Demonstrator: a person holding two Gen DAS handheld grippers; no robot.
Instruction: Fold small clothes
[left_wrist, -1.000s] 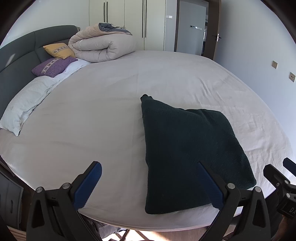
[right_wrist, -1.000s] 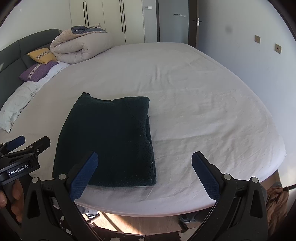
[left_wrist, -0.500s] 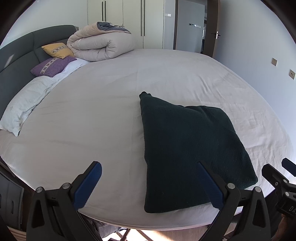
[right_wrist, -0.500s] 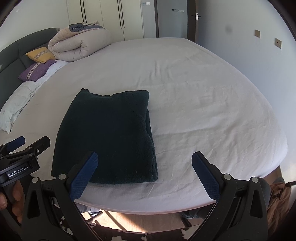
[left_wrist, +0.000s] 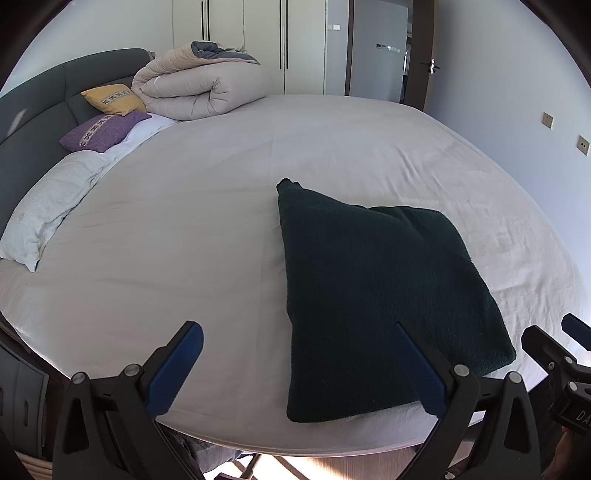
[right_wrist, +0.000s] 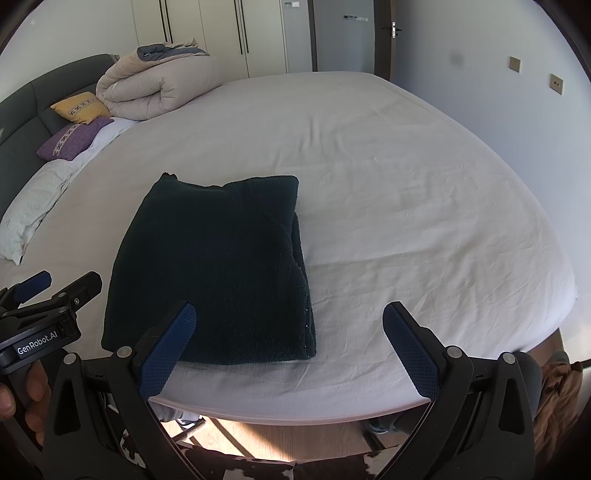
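A dark green knitted garment (left_wrist: 376, 288) lies folded into a rough rectangle on the white bed sheet (left_wrist: 184, 229), near the bed's front edge. It also shows in the right wrist view (right_wrist: 218, 269). My left gripper (left_wrist: 295, 350) is open and empty, held back at the bed's edge, left of the garment. My right gripper (right_wrist: 288, 332) is open and empty, held back at the edge by the garment's near right corner. Each gripper shows at the edge of the other's view.
A rolled beige duvet (left_wrist: 199, 88) sits at the far left by the grey headboard (left_wrist: 33, 107). A yellow cushion (left_wrist: 112, 99), a purple cushion (left_wrist: 99, 131) and a white pillow (left_wrist: 40, 214) lie along the left. Wall and door stand behind.
Both grippers have drawn back slightly from the bed. The garment lies still and keeps its shape.
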